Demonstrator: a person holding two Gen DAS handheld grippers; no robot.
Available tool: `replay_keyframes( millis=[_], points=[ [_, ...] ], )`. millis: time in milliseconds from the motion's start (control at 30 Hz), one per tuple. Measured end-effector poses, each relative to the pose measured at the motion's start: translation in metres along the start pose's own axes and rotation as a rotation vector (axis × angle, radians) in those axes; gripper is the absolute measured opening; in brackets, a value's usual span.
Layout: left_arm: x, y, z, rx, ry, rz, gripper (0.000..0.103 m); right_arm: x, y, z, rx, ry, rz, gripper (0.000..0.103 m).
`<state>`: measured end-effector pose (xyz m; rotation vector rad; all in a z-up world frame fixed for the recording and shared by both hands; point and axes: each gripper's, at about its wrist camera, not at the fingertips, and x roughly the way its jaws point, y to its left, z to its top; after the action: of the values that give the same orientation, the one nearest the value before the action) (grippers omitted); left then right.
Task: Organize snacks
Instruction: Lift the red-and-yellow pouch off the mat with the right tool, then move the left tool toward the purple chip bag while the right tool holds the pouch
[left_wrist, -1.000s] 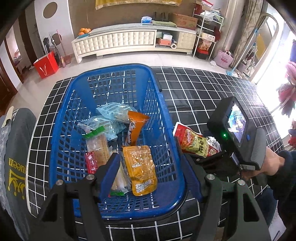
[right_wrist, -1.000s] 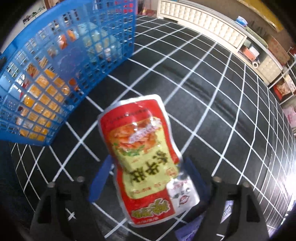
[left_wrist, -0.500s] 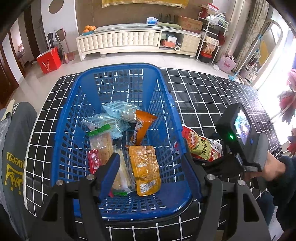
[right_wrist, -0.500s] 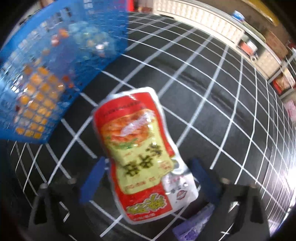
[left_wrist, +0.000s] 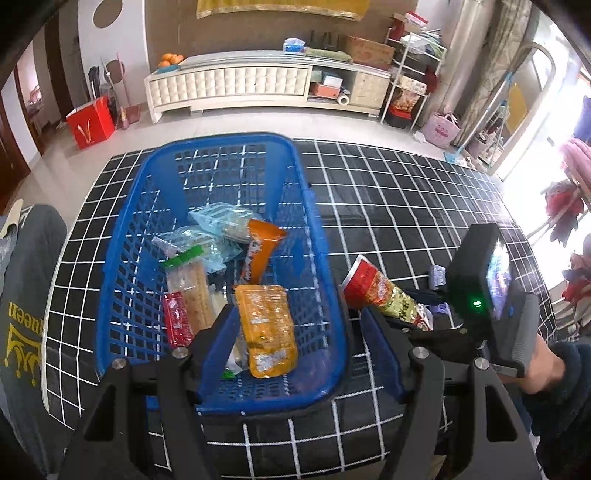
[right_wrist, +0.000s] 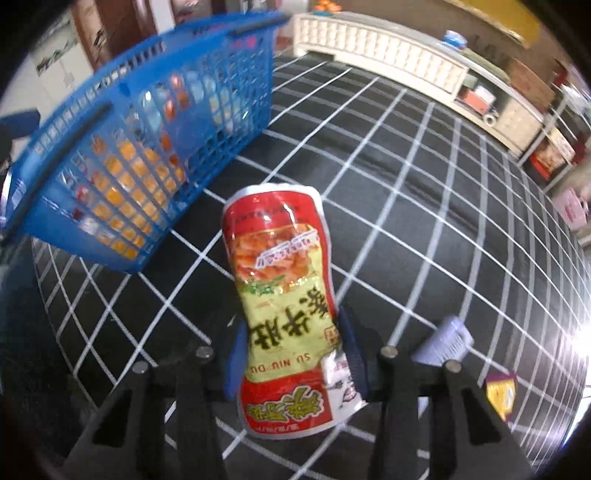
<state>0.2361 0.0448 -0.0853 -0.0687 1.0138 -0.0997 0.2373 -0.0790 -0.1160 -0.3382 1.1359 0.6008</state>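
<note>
- Clamped in the right gripper (right_wrist: 295, 363), the red-and-green snack pouch (right_wrist: 284, 295) has been lifted off the surface (right_wrist: 424, 206).
- Transfer into the blue basket (left_wrist: 332, 317) is judged next.
- Spread apart and empty, the left gripper (left_wrist: 303, 350) hovers over it.

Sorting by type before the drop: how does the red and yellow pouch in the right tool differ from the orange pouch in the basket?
The red and yellow pouch is clamped in the right tool outside the blue basket; the orange pouch lies flat inside it, near the open left tool. The first is red with a yellow-green panel; the second is plain orange. Both are sealed flat snack pouches.
</note>
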Motion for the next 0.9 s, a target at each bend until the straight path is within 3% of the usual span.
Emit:
replay_keyframes(
  millis=[300, 667, 767, 900],
  points=[
    [-0.019, -0.051, -0.005, 0.067, -0.01, -0.039, 0.066, -0.079, -0.021, -0.024, 0.088, -0.104, -0.067, 0.051],
    [-0.018, -0.131, -0.001, 0.169, -0.007, -0.068, 0.066, -0.144, -0.096, -0.064, 0.263, -0.223, -0.138, 0.051],
    [-0.009, -0.154, 0.0, 0.187, 0.006, -0.077, 0.075, -0.154, -0.115, -0.081, 0.318, -0.241, -0.156, 0.051],
    [0.005, -0.185, -0.002, 0.225, 0.035, -0.105, 0.076, -0.16, -0.136, -0.102, 0.388, -0.246, -0.165, 0.051]
  ],
)
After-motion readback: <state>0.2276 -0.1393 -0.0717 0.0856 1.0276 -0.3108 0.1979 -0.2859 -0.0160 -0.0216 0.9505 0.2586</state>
